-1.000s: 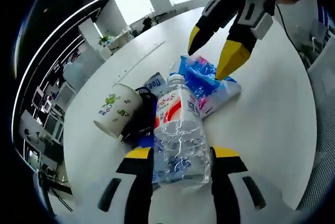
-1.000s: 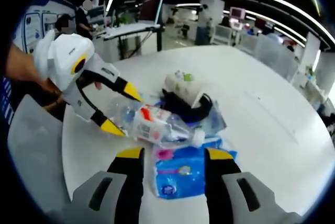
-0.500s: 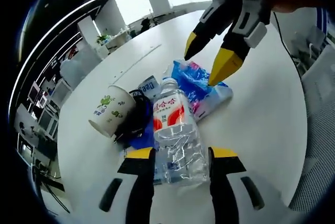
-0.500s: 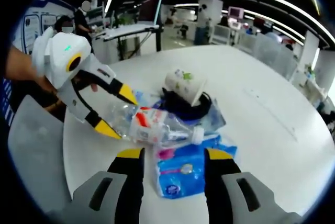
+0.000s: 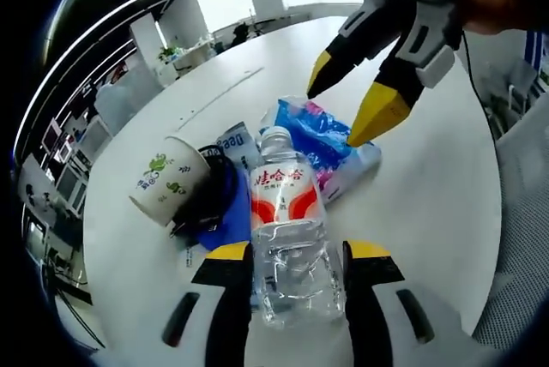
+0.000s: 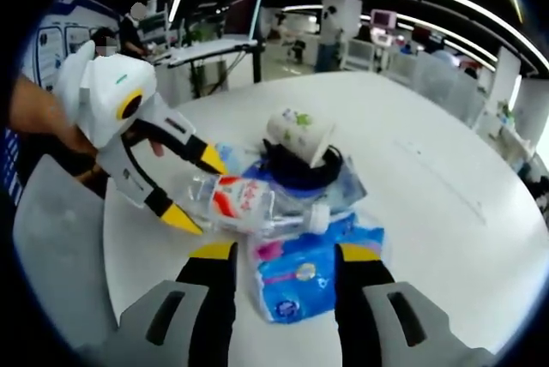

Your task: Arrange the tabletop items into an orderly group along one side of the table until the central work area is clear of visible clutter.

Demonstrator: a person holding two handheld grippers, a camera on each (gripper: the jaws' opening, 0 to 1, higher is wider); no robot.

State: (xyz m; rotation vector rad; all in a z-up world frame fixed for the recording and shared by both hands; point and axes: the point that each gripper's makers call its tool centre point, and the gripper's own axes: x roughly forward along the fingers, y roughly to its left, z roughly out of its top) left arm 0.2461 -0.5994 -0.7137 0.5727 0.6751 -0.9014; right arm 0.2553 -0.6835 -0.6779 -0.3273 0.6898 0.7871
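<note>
The left gripper view is looking down along a clear water bottle (image 5: 290, 230) lying on the white table (image 5: 429, 195). The left gripper (image 5: 292, 255) is standing with its jaws wide, one on each side of the bottle's bottom end. I cannot tell if they are squeezing it.

The right gripper view is showing the same bottle from the side. Here the right gripper (image 6: 279, 255) is standing open around a blue tissue pack (image 6: 300, 277). A paper cup (image 6: 298, 135) is lying tipped on a black cable (image 6: 296, 170) just behind the bottle.
</note>
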